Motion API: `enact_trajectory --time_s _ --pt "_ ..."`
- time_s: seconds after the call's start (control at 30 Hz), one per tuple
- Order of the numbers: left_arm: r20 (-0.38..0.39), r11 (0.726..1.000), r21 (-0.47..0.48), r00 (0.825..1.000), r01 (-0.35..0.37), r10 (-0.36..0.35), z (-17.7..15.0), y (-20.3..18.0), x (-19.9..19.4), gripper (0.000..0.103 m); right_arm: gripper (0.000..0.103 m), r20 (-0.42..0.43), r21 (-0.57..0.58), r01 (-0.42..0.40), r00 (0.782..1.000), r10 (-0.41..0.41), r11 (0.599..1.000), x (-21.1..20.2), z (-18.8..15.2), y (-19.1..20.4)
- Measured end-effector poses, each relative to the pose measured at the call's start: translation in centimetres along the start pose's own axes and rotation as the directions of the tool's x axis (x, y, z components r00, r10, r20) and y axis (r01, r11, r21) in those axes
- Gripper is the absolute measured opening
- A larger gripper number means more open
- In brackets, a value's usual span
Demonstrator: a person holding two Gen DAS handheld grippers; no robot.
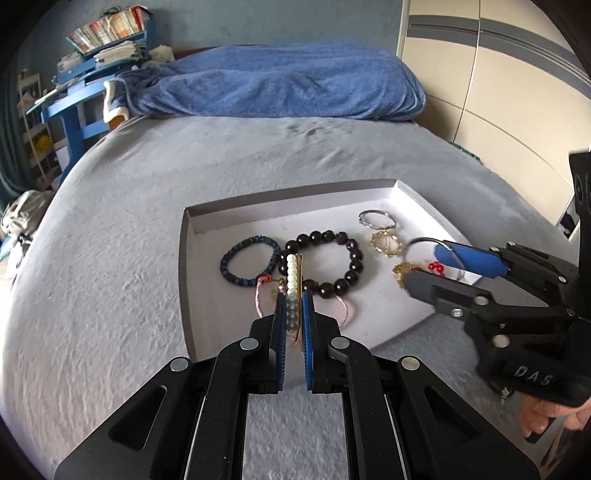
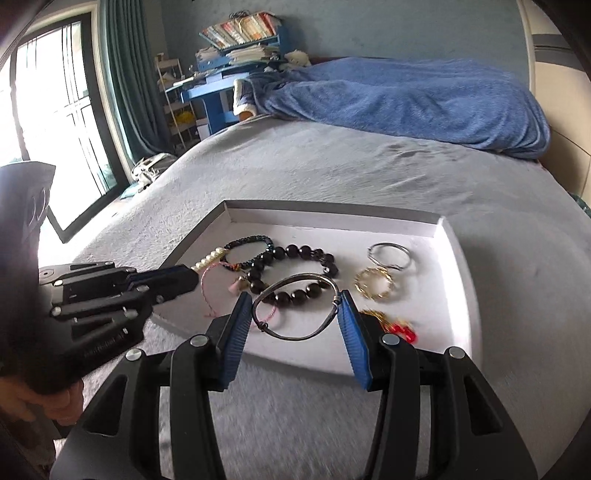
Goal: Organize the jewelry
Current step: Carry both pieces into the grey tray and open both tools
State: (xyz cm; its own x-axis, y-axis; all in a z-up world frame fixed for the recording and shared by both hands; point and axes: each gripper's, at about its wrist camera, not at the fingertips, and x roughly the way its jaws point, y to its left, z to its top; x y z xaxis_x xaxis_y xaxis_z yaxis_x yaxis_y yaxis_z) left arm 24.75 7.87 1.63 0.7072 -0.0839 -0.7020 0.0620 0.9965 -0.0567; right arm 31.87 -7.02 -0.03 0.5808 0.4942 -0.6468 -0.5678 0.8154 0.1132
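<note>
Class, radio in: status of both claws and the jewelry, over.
Left claw shut on pearl bracelet. Right claw gripping silver bangle. Other pieces lie in the tray. Nothing blocking.

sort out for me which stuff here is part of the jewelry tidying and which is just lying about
Part of the job:
- white tray
- pearl strand in left tongs
- dark wire bangle in right tongs
- black bead bracelet
- gold ring

Lying about:
- blue blanket
- books

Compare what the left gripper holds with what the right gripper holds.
The left gripper is shut on a pearl clip, a straight row of white beads on a gold bar; the right gripper is shut on a silver bangle, a thin open wire hoop. The clip needs nearly closed jaws; the bangle spans wide-set jaws. Both are held above the white tray.
</note>
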Motion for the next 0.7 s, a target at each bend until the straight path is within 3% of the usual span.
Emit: enact_trajectory --time_s 0.37,0.7 --pt "-0.062 1.0 -0.001 0.998 -0.024 0.024 -1.0 0.4 2.2 0.009 0.048 -0.103 -0.07 0.04 0.994 -0.047 0.997 4.6 0.6 1.3" --pt "-0.027 0.999 -0.024 0.999 -0.039 0.038 -1.7 1.1 1.0 0.032 0.049 -0.112 -0.095 0.053 0.992 -0.064 0.994 5.2 -0.2 1.3"
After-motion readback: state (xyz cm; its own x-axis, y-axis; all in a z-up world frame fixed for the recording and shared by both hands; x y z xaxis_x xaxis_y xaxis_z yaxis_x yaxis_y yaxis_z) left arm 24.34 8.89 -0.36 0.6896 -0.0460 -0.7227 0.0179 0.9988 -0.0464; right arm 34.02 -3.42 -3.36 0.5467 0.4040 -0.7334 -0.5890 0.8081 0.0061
